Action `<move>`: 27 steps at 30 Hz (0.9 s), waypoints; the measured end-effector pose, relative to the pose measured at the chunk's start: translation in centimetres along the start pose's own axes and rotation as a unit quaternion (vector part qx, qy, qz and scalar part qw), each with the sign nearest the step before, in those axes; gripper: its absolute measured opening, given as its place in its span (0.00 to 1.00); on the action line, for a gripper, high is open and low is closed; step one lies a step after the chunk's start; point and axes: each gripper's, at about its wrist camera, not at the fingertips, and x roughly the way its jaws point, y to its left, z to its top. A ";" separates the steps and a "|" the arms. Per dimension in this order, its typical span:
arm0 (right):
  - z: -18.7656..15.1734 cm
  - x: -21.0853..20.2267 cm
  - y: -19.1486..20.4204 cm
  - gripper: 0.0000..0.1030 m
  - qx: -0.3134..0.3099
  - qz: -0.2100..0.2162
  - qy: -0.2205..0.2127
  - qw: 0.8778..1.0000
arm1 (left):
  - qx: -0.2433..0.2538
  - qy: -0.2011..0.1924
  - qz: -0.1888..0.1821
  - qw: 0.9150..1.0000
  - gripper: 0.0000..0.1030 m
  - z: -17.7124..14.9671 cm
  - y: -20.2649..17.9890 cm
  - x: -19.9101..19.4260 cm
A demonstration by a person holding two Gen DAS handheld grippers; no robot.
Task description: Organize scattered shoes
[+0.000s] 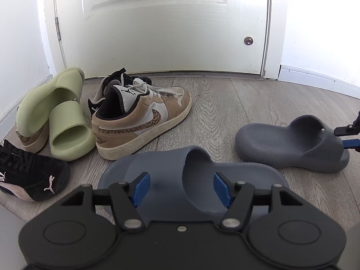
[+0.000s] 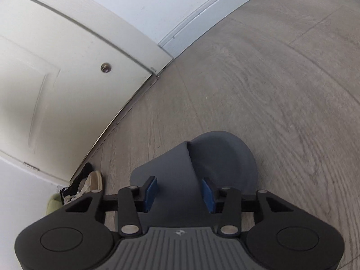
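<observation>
Two grey slides being handled by a white door

At the bottom centre of the left wrist view, the left gripper [image 1: 181, 189] is hanging partly open over a grey slide [image 1: 193, 180], pads not visibly pressing it. At right, the right gripper [image 2: 178, 190] is straddling a second grey slide [image 1: 292, 145]; whether its pads are gripping is unclear. Green slides [image 1: 67, 132], a tan sneaker [image 1: 144, 117] and a black sneaker [image 1: 33, 175] are sitting at left on the wood floor [image 1: 225, 112].

Two slides [image 1: 193, 180] [image 1: 292, 148] lie R of the sneaker pile [image 1: 144, 117], door [image 1: 162, 22] behind
</observation>
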 end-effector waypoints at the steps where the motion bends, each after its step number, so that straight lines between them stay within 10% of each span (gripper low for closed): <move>1: -0.5 0.2 0.6 0.25 -0.012 0.006 0.015 1.000 | 0.002 -0.001 0.000 1.000 0.62 0.0 -0.1 0.0; 9: -4.8 2.9 4.3 0.23 0.003 0.039 0.091 0.995 | 0.020 -0.008 -0.005 1.000 0.62 -0.1 -0.8 -0.3; 18: -5.6 5.8 3.0 0.33 0.147 0.091 0.040 0.984 | 0.017 -0.008 -0.008 1.000 0.62 0.0 -0.7 -0.2; 27: -6.5 4.0 5.0 0.20 0.102 0.060 -0.050 0.992 | 0.014 -0.006 -0.005 1.000 0.62 0.0 -0.5 -0.2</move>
